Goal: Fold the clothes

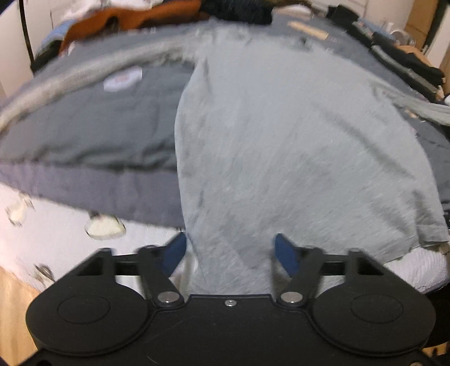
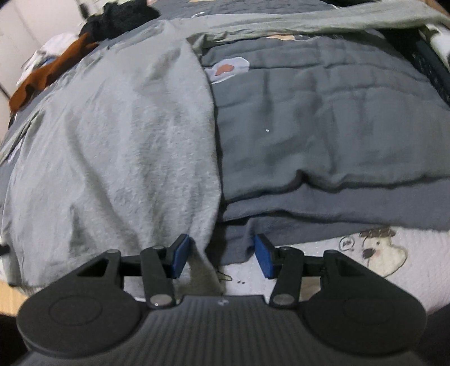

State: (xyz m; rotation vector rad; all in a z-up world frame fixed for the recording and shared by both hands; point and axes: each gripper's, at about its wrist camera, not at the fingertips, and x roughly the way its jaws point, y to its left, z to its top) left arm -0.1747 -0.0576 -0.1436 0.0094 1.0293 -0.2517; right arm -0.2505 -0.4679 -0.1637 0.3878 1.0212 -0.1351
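A light grey long-sleeved shirt (image 1: 281, 135) lies spread on a dark grey quilt (image 1: 92, 124), its hem hanging toward me. My left gripper (image 1: 230, 250) is open, its blue pads either side of the shirt's lower left corner. The same shirt (image 2: 118, 135) fills the left of the right wrist view, on the quilt (image 2: 323, 121). My right gripper (image 2: 222, 253) is open, with the shirt's lower right corner lying between its pads near the left one. One sleeve (image 2: 309, 19) stretches across the far side.
A white patterned sheet (image 1: 70, 242) covers the bed edge below the quilt, also in the right wrist view (image 2: 365, 253). A rust-brown garment (image 1: 126, 17) and dark clothes (image 1: 242, 11) lie piled at the far side. Black items (image 1: 399, 53) line the right edge.
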